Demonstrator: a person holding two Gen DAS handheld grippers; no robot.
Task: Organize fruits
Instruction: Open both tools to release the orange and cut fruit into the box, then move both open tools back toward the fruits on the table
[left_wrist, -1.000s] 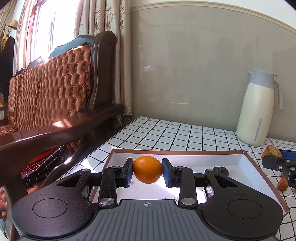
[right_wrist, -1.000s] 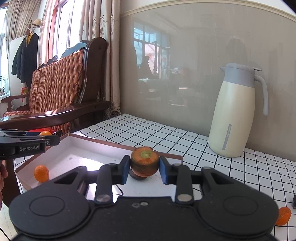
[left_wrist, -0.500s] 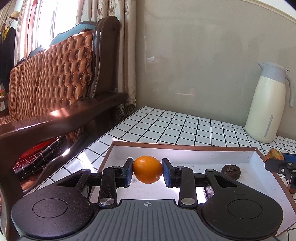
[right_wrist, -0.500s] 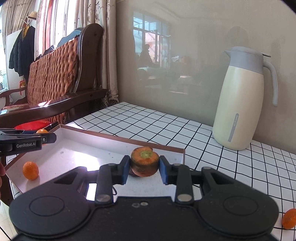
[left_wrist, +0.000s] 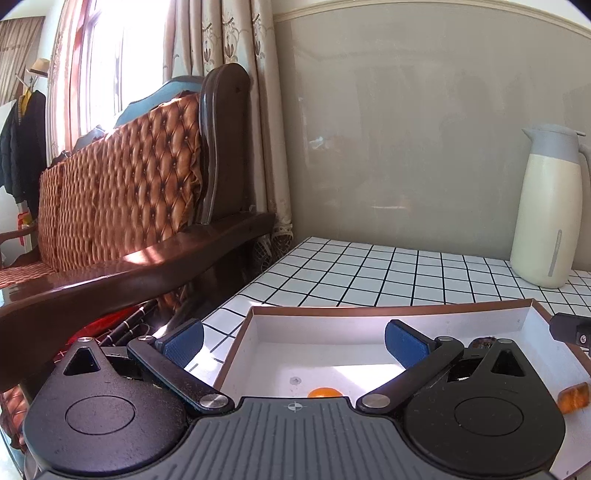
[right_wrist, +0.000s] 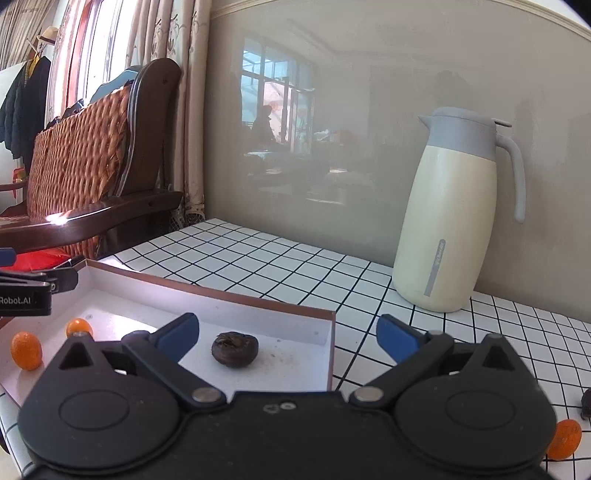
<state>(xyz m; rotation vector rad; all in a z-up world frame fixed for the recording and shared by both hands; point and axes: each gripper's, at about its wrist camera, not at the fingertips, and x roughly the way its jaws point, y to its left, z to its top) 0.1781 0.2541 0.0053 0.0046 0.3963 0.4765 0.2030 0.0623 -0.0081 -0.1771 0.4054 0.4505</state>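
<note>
A white box with a brown rim (left_wrist: 388, 308) (right_wrist: 258, 299) sits on the tiled table. My left gripper (left_wrist: 293, 345) is open over its left end; a small orange (left_wrist: 325, 392) lies in the box just below it. My right gripper (right_wrist: 288, 338) is open over the box's right end. A dark brown fruit (right_wrist: 235, 348) lies in the box between its fingers. Two small oranges (right_wrist: 26, 350) (right_wrist: 78, 327) lie at the box's left end in the right wrist view. The fruit that the right gripper held shows only as an orange piece (left_wrist: 572, 397).
A cream thermos jug (right_wrist: 458, 218) (left_wrist: 546, 210) stands at the back of the table. A small orange (right_wrist: 563, 439) and a dark fruit (right_wrist: 586, 404) lie on the tiles at the right. A wooden sofa (left_wrist: 129, 236) stands left of the table.
Both grippers have opened and let go of their fruit. The orange now lies in the box under the left gripper. The right gripper's fruit is out of its fingers.
</note>
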